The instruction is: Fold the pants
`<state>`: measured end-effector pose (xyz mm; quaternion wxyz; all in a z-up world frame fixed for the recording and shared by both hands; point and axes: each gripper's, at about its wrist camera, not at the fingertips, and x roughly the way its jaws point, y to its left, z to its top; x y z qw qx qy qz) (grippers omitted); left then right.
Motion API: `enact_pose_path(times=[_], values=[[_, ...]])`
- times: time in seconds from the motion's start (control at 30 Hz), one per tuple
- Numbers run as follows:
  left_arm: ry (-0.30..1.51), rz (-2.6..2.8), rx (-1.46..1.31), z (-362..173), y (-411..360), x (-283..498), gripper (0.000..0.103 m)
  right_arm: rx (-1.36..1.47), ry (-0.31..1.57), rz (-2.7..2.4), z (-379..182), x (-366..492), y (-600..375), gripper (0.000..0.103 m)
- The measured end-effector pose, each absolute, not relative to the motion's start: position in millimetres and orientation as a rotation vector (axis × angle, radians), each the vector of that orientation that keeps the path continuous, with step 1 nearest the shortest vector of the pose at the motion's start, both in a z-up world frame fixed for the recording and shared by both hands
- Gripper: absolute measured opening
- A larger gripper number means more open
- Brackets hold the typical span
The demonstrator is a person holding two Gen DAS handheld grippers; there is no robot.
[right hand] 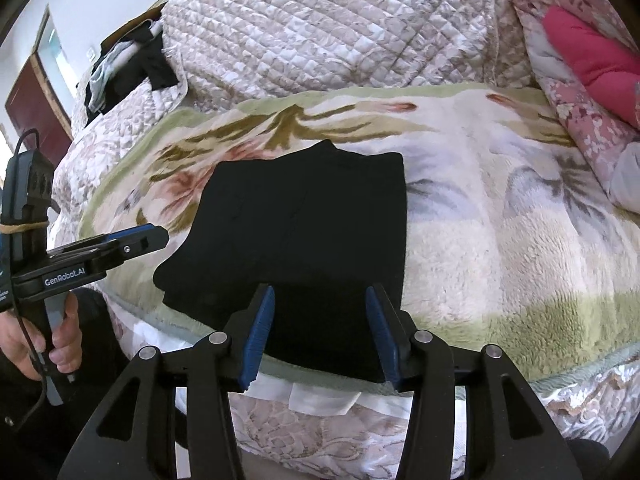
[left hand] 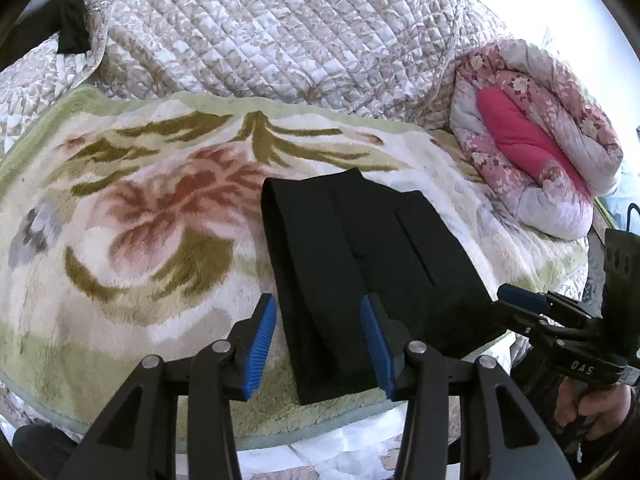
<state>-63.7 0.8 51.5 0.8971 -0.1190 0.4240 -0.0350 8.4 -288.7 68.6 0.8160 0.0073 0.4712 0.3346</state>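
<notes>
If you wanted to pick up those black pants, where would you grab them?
Probably the near edge of the pants, coming in low from the bed's front. They lie flat on the blanket, and that edge reaches its border, right before the open right gripper. The left gripper could pinch beside it.

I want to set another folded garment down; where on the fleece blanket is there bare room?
Left of the black pants, over the red flower print; also between pants and rolled pink quilt. The near edge is crowded by both open grippers.
</notes>
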Motion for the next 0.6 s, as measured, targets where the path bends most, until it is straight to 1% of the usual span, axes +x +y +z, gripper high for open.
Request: enact_pose_path(times=[0.4,0.6], values=[[0.897,-0.069,-0.253,46.2,3.7,-49.2,0.048,0.052,1.028,0.691,63.9,20.1,-297.7,0.048],[0.915,-0.081,-0.316,32.7,16.7,-41.6,0.048,0.104,1.061,0.696,53.9,37.5,-302.3,0.048]])
